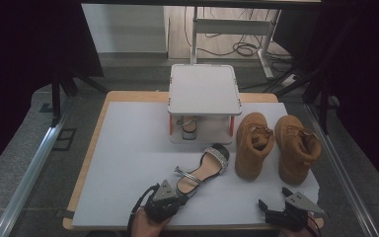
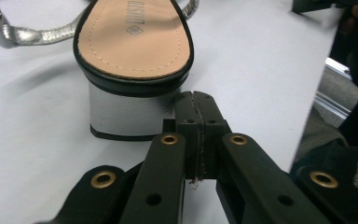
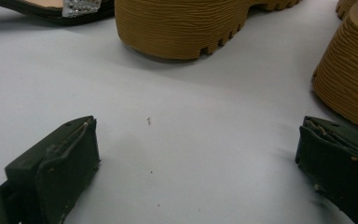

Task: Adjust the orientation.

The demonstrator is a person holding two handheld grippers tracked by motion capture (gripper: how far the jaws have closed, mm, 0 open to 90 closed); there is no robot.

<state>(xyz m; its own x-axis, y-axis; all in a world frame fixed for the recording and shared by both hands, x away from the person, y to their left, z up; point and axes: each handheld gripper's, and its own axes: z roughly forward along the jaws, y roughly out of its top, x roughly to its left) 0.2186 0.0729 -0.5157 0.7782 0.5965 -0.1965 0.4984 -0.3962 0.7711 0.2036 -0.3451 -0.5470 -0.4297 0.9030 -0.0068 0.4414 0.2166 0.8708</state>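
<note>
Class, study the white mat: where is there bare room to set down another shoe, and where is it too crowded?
The widest free patch is the mat's left half, bordered by the small rack and the silver sandal. A smaller patch lies between the sandal's heel and the right hand-held gripper. It is crowded at right, where two tan boots stand close beside the sandal's toe.

**Black grippers with brass eyelets**

The left gripper (image 2: 196, 100) is matte black, its flat link arms set with brass-ringed holes and small plain screw holes. A grey three-cornered plate tops it, and a black cable loops from its side. The right gripper (image 3: 196, 154) has blocky black jaws with scuffed, ridged pads and a matching grey plate.
</note>
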